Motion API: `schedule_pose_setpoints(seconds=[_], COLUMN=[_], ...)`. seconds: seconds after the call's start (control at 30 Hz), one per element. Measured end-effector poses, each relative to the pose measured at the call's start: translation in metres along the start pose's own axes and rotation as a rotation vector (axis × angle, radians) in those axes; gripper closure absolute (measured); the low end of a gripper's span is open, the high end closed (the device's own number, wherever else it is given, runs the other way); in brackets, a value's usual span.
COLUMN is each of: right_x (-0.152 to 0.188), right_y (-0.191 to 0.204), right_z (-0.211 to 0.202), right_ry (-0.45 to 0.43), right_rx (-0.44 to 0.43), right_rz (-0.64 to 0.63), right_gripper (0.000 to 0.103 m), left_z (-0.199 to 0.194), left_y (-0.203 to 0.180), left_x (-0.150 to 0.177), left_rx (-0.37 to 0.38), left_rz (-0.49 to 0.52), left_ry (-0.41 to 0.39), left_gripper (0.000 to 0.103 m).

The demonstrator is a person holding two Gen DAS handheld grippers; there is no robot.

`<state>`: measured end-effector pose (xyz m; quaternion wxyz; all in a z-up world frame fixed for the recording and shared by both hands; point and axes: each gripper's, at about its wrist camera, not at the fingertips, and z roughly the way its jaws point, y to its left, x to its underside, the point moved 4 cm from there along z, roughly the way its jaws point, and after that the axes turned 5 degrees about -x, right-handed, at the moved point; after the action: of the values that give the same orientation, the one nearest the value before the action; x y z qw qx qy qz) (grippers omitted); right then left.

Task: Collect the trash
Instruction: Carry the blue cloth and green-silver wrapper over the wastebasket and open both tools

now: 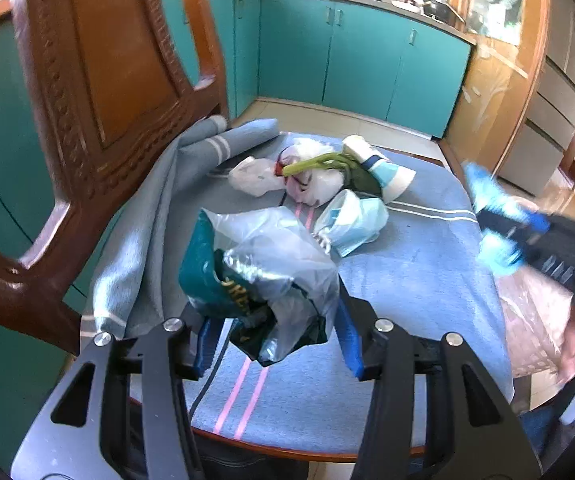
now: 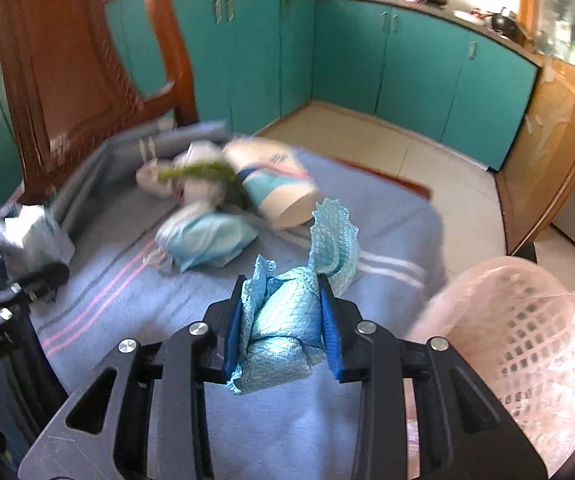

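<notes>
At far left a carved wooden chair stood against the surface, which wore a blue striped cloth. My left gripper was clenched on a crumpled bag, clear plastic over teal foil, held just above the cloth. Beyond it lay more trash in a loose heap: a white bag, a green stalk, a paper cup on its side and a face mask nearest me. Further right, my right gripper was grasping a bunched blue cloth wipe, lifted off the surface. At far right a pink lattice basket stood beside the surface's edge. Teal cabinets lined the back wall.
</notes>
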<state>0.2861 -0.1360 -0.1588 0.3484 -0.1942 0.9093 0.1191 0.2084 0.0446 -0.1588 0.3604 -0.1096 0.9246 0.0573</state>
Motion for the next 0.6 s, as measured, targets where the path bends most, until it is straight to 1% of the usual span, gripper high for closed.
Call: schedule_pose_setpoints(seconds=[0.03,0.13,0.27,0.33,0.37,0.4,0.43,0.47,0.5,0.53,0.6], right_x=[-0.002,-0.005,0.006,0.018,0.024,0.031,0.04,0.048,0.054,0.062,0.07], right_y=[-0.006,-0.042,-0.094,-0.124,-0.136,-0.148,-0.162,-0.172,-0.18,-0.189,-0.195], right_z=[-0.008,-0.041,-0.073,-0.083,-0.087,-0.09,-0.093,-0.094,-0.094,-0.092,-0.091], right_ry=[-0.017,-0.093,-0.138,-0.131,-0.126,-0.115,-0.094,-0.07,-0.045,-0.017,0.001], right_rx=[0.001,0.024,0.077,0.123,0.151,0.204,0.286,0.348,0.378,0.381,0.359], right_rz=[0.016,0.098,0.212,0.289,0.318,0.346,0.366,0.377,0.39,0.417,0.454], right_gripper=[0.069,0.069,0.069,0.069,0.069,0.069,0.069,0.069,0.069,0.069,0.069], left_z=[-0.002,-0.007,-0.012,-0.017,-0.022,-0.025,-0.028,-0.03,-0.032,-0.033,-0.034], left_y=[-0.006,-0.025,-0.065,-0.088,-0.105,-0.118,-0.138,-0.15,-0.164,-0.178,-0.206], left_x=[-0.002,-0.008,-0.017,-0.02,-0.021,-0.021,-0.022,-0.021,-0.02,-0.018,-0.014], left_rx=[0.007,0.044,0.123,0.174,0.22,0.253,0.291,0.309,0.326,0.345,0.392], left_rz=[0.014,0.044,0.102,0.131,0.152,0.17,0.201,0.221,0.243,0.264,0.303], left_ry=[-0.005,-0.015,-0.027,-0.029,-0.03,-0.032,-0.036,-0.038,-0.038,-0.036,-0.026], left_gripper=[0.052,0.052,0.052,0.052,0.052,0.052,0.052,0.052,0.052,0.052,0.052])
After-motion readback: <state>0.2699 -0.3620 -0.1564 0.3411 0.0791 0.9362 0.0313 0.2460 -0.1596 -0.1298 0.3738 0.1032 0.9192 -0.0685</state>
